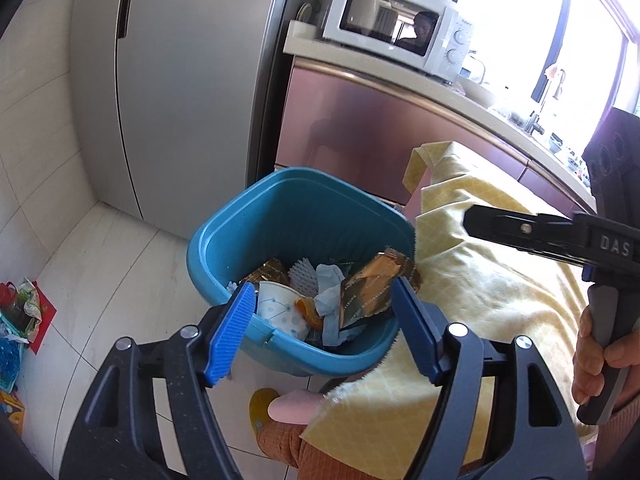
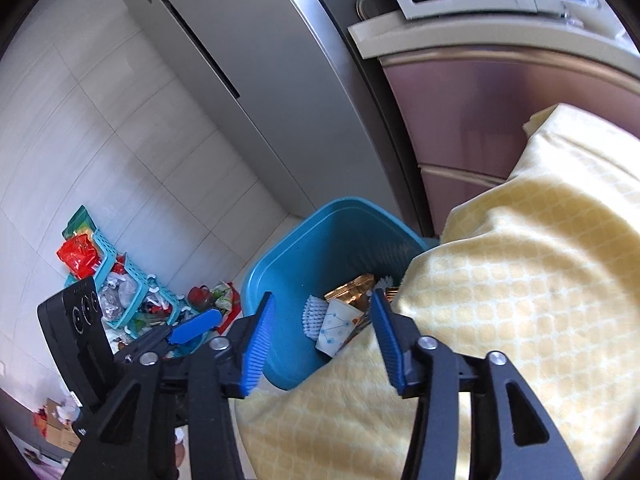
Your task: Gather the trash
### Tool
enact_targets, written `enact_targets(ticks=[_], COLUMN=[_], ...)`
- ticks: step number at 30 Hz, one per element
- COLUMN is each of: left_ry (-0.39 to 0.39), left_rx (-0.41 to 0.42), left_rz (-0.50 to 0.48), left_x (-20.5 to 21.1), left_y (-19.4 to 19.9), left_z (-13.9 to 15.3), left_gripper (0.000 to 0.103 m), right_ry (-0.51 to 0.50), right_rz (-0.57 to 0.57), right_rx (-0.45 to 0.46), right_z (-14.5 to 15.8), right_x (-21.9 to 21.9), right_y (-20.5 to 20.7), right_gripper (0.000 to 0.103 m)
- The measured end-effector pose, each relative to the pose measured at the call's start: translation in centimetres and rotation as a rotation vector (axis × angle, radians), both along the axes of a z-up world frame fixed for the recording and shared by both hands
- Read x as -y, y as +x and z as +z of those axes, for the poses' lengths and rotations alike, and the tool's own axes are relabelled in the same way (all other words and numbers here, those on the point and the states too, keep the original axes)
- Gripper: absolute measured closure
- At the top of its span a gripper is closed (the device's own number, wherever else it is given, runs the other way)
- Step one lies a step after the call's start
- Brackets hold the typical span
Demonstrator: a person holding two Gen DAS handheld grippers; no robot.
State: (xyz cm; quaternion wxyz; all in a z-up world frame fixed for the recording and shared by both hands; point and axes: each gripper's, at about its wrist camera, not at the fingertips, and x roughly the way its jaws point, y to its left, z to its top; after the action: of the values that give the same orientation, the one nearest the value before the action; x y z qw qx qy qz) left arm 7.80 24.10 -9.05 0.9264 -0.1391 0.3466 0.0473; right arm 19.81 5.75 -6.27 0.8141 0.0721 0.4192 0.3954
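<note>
Trash-filled bin (image 1: 240, 236) just beyond open tongs (image 1: 324, 312)

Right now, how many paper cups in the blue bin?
1. The paper cup lies on its side at the near edge of the blue bin, beside the gold wrapper. More may be buried underneath.

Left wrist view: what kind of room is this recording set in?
Most likely a home kitchen: a microwave sits on a counter over cabinet fronts, a tall grey fridge stands alongside, and a blue trash bin sits on the tiled floor.
</note>
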Motion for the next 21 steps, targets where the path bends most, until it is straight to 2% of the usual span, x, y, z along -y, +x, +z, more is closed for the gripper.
enact_targets(ticks=[7,9,12,17,21], left_ry=[0.06,0.095,0.107,0.09,0.137], left_rx=[0.106,0.144,0.195,0.236,0.259], left_rz=[-0.016,-0.024,-0.033,-0.048,-0.062], left_x=[2.2,3.4,5.4,8.3,11.4], left_y=[-2.6,-3.3,-4.3,-5.2,-5.7], left_z=[2.4,3.2,4.1,5.0,5.6], left_gripper=[0.009,0.006,0.006,0.006,0.006], right_ry=[-0.049,-0.063,-0.081,-0.115,-0.135], right_rz=[-0.112,-0.155,-0.231,-0.379,-0.474], right_rx=[0.211,0.271,0.339,0.452,0.517], right_z=[1.9,2.1,2.5,2.6,2.5], right_x=[4.8,6.2,8.1,11.5,14.2], right_y=[-3.9,-5.4,-7.3,-10.8,-12.8], right_gripper=[0.022,0.017,0.009,0.007,0.007])
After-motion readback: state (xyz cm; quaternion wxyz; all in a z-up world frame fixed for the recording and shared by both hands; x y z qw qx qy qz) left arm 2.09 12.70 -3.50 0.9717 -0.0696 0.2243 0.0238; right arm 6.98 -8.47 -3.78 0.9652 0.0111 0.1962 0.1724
